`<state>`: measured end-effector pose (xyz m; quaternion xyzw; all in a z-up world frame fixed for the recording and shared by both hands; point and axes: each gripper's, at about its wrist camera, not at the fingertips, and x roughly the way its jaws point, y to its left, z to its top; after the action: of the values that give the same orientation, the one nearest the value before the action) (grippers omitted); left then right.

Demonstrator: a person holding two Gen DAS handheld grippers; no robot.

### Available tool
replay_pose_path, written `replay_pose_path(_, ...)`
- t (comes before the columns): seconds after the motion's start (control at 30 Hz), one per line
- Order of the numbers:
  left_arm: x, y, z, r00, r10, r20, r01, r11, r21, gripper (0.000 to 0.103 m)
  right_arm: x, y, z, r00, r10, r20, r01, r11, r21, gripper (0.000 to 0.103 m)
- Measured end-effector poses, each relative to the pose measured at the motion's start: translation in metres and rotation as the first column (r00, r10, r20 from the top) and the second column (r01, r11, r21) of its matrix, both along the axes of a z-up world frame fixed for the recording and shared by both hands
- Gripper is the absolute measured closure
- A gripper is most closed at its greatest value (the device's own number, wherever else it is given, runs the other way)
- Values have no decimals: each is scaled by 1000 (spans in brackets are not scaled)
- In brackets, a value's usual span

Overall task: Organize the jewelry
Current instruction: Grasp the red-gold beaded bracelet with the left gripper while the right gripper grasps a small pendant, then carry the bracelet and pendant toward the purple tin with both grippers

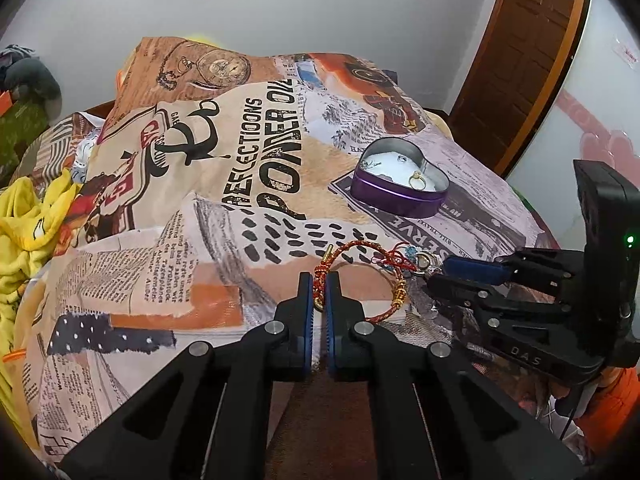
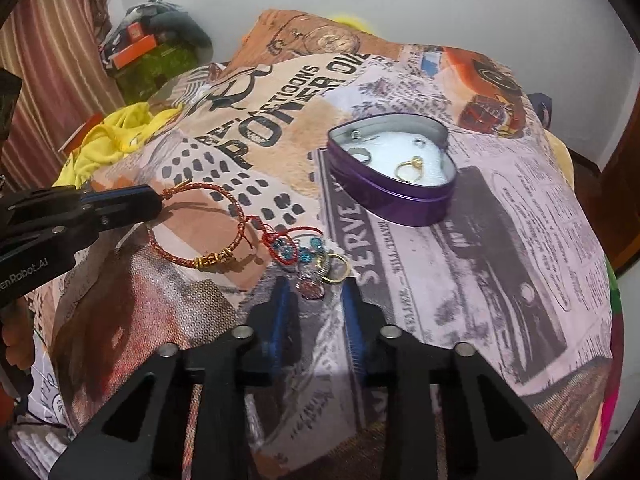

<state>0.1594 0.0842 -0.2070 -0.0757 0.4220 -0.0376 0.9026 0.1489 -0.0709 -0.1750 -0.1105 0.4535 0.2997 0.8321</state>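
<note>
A heart-shaped purple tin box point(image 1: 400, 184) with no lid on it sits on a printed newspaper-collage bedspread point(image 1: 224, 208), its white lining showing. Inside the box lie a gold ring with a small stone point(image 2: 408, 168), a silver ring point(image 2: 362, 156) and two small silver studs or earrings point(image 2: 355, 134), too small to make out further.

Nearer the cameras than the box, a red-and-gold braided cord bracelet with gold beads point(image 2: 200, 236) lies partly on the bedspread. The left gripper point(image 1: 319, 292) has its blue-padded jaws pressed nearly together on the knotted end of this bracelet, the cord pinched between the pads. In the right wrist view the same gripper point(image 2: 154, 200) comes in from the left edge, its tip at the bracelet's clasp end.

Between the bracelet and the box, closer to the bracelet, sits a small tangle of jewelry point(image 2: 316, 264): a red thread charm with turquoise beads, a few blue crystal pieces, a gold ring and a silvery sparkling piece. The right gripper point(image 2: 316, 292) has its jaws spread apart, one on either side of this tangle, with nothing clamped between them. In the left wrist view its tips point(image 1: 430, 274) reach the tangle.

A crumpled yellow cloth point(image 1: 28, 224) lies on the bed well to the left of the box.
</note>
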Motion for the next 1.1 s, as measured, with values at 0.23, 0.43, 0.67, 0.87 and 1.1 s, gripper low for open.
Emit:
replay_pose_path(0.23,-1,0,5,1000,0,12,0,1000,6,99,-4,2,4,1000,12,28,-12,1000,-2,92)
replay_pose_path(0.43,-3,-7,17,999,-10,38,10,1000,15,99,-8,-7,16,999,-3,55,2,1000,14,92)
replay_pose_path(0.67,-6,-21,40,996,-32,87,29,999,36,99,-12,-21,35,995,-34,94,30,999,45,93)
replay_pose_path(0.87,-1,-34,55,992,-53,118,48,998,50,99,-11,-34,49,990,-66,128,58,996,69,93)
replay_pose_path(1.1,9,-47,69,985,-75,155,67,996,59,99,-10,-47,64,981,-100,167,85,992,98,93)
